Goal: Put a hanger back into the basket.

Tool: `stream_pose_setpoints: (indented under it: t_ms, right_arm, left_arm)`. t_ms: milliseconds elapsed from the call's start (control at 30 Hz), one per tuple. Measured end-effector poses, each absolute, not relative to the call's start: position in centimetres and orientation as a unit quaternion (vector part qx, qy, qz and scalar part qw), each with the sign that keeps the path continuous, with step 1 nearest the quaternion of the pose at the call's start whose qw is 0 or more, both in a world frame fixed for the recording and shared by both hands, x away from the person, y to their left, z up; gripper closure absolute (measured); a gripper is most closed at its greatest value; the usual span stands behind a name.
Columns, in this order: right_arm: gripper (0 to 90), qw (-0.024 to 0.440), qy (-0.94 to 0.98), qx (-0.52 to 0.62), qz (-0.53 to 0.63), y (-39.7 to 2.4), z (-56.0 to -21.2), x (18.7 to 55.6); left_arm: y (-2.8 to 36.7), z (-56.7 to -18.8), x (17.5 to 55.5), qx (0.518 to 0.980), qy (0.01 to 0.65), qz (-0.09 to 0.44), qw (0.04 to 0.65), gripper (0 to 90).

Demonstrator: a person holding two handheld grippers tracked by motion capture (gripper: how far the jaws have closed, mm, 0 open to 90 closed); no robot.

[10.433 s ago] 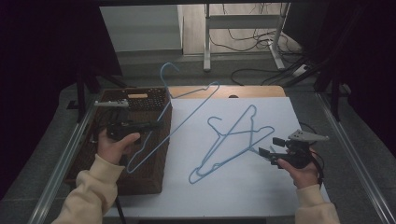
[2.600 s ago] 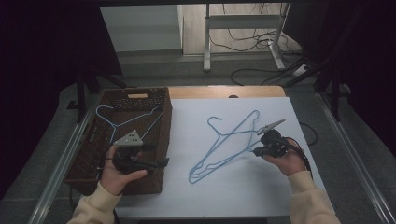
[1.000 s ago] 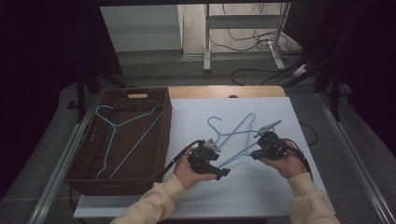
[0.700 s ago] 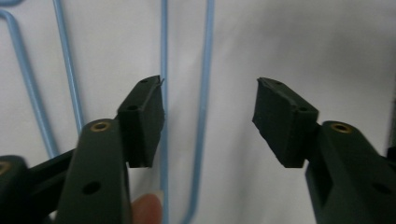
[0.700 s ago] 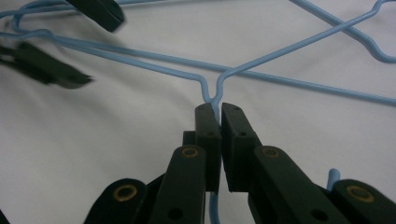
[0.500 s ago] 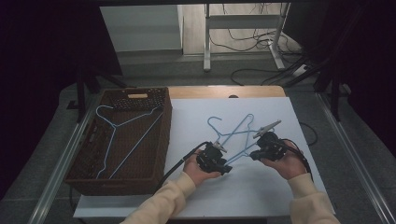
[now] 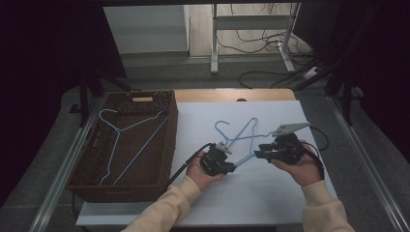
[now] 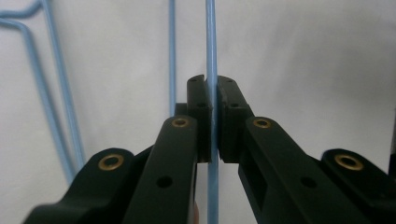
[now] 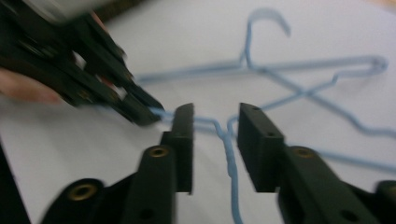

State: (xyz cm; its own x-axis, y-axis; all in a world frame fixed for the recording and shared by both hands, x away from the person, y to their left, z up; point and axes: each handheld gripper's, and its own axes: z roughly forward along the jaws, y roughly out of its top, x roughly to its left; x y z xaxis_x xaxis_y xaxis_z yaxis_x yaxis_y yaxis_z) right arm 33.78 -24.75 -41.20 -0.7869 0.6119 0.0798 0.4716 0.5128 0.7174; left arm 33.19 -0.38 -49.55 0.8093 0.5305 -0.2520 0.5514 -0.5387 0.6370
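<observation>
Two light blue wire hangers (image 7: pixel 240 137) lie crossed on the white sheet (image 7: pixel 270 193). My left gripper (image 7: pixel 227 166) is at their lower left end, shut on a straight blue wire (image 8: pixel 211 56) that runs up between its pads. Opposite it, my right gripper (image 7: pixel 258 153) stands open, with a bent stretch of hanger wire (image 9: pixel 227 149) lying between its jaws, which do not touch it. In the right gripper view, the left gripper (image 9: pixel 140 109) pinches the same wire just left of my right gripper (image 9: pixel 215 116). A third blue hanger (image 7: pixel 129 140) lies inside the brown wicker basket (image 7: pixel 123 192).
The basket stands at the table's left, touching the sheet's edge. A black cable (image 7: pixel 186 166) trails from the left gripper toward the basket. Metal rails (image 7: pixel 63 183) run along both table sides. Cables and a stand's legs (image 7: pixel 251 67) lie on the floor beyond.
The left gripper laid a hanger in the basket, then crossed to the hangers on the sheet and closed on a wire. The right gripper has stayed by the same hanger.
</observation>
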Motion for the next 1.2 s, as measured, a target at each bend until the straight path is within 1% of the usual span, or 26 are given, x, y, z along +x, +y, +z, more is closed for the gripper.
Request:
stream_pose_setpoints:
  t_ms: [67,100,133,433,533,800,900,967,1033,1067,1200]
  right_arm:
    - [52.6,0.108,0.847,0.315,0.415,-25.4,-40.5,33.4]
    - [52.6,0.108,0.847,0.315,0.415,-25.4,-40.5,33.4]
    - [46.8,0.120,0.833,0.319,0.435,-26.0,-40.2,33.2]
    - [39.0,0.142,0.810,0.305,0.480,-27.3,-40.1,32.4]
    - [33.6,0.156,0.794,0.294,0.508,-27.9,-39.5,31.9]
    - [29.1,0.170,0.783,0.299,0.518,-29.2,-39.4,31.5]
    - [27.3,0.177,0.784,0.308,0.509,-29.8,-40.0,31.7]
    - [25.9,0.171,0.789,0.327,0.492,-30.5,-41.4,32.3]
    - [25.6,0.168,0.790,0.330,0.488,-30.6,-41.7,32.4]
    - [24.9,0.161,0.796,0.342,0.474,-30.8,-42.8,32.8]
    - [24.3,0.155,0.800,0.351,0.462,-30.9,-43.7,33.2]
  left_arm:
    - [0.0,-49.1,33.3,0.871,0.314,-0.014,0.376,86.1]
    - [0.2,-48.9,33.3,0.869,0.317,-0.011,0.381,86.1]
    - [0.4,-48.5,33.3,0.865,0.321,-0.008,0.386,86.1]
    - [1.6,-47.1,33.4,0.855,0.332,-0.006,0.399,86.1]
    - [2.1,-46.9,33.6,0.850,0.340,-0.007,0.402,86.2]
    - [3.0,-45.7,33.6,0.840,0.346,-0.001,0.417,86.3]
    - [3.4,-45.0,33.5,0.836,0.341,-0.006,0.429,86.3]
    - [3.7,-44.3,33.2,0.831,0.339,-0.004,0.440,86.3]
    - [3.9,-44.0,33.1,0.832,0.336,-0.001,0.442,86.3]
    - [4.1,-43.7,33.0,0.832,0.333,0.000,0.444,86.3]
    - [4.7,-42.6,32.4,0.828,0.325,-0.001,0.457,86.3]
